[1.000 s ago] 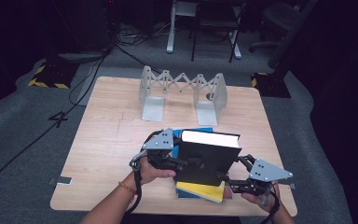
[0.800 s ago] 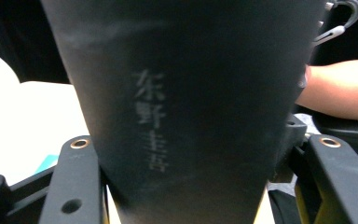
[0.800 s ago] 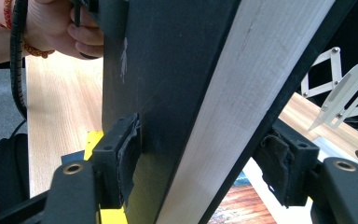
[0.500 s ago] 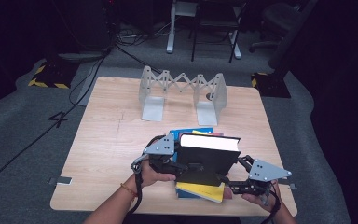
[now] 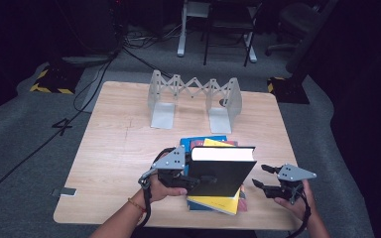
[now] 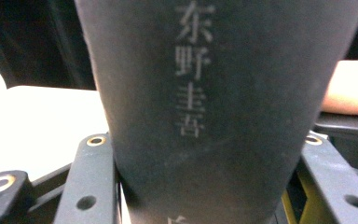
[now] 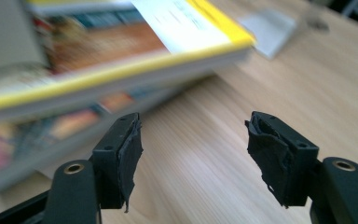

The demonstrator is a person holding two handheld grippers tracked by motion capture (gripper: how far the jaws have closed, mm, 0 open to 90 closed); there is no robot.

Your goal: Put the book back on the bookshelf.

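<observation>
A black book (image 5: pixel 220 171) stands raised on edge above a stack of books (image 5: pixel 213 202), its white page block facing up. My left gripper (image 5: pixel 187 179) is shut on its spine; in the left gripper view the dark spine (image 6: pixel 214 107) with pale characters sits between both jaws. The stack's top book has a yellow cover (image 7: pixel 121 51), with a blue book (image 5: pixel 198 142) under it. My right gripper (image 5: pixel 258 177) stands open just right of the stack, low over the wooden table (image 5: pixel 124 144), with nothing between its fingers (image 7: pixel 123 154).
A grey folding book rack (image 5: pixel 194 96) stands at the back of the table, with two flat base plates. A small grey tag (image 5: pixel 68 191) lies near the front left corner. Dark floor, cables and chair legs surround the table.
The left gripper has carried the black book slightly right and toward the person over the stack. The right gripper has stayed in place, open.
</observation>
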